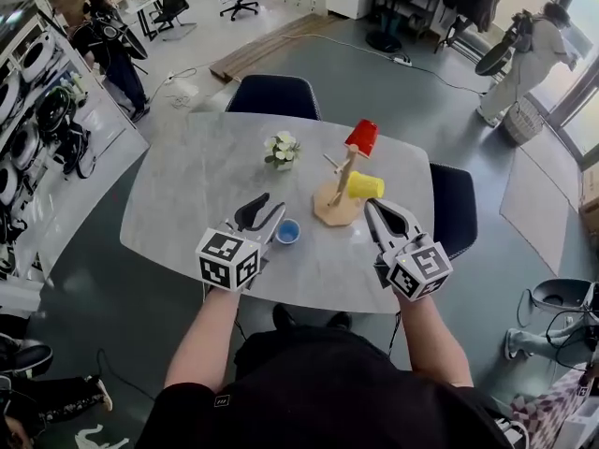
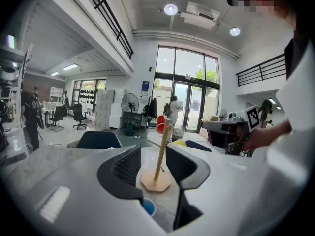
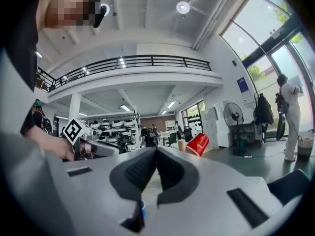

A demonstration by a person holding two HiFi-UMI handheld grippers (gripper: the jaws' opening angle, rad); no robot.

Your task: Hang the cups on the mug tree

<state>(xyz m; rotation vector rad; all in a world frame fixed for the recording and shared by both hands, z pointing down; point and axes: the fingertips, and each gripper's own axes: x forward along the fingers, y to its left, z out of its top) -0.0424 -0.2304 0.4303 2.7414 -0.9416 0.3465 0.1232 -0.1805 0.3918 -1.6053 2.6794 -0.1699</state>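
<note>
Pointing forward, left tool (image 1: pixel 270 211), right tool (image 1: pixel 374 210)

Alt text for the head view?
A wooden mug tree on a grey stone-look table holds a red plastic cup and a yellow plastic cup; a small blue cup stands on the table beside the open left gripper. The right gripper, shut and empty, is near the tree's base.
</note>
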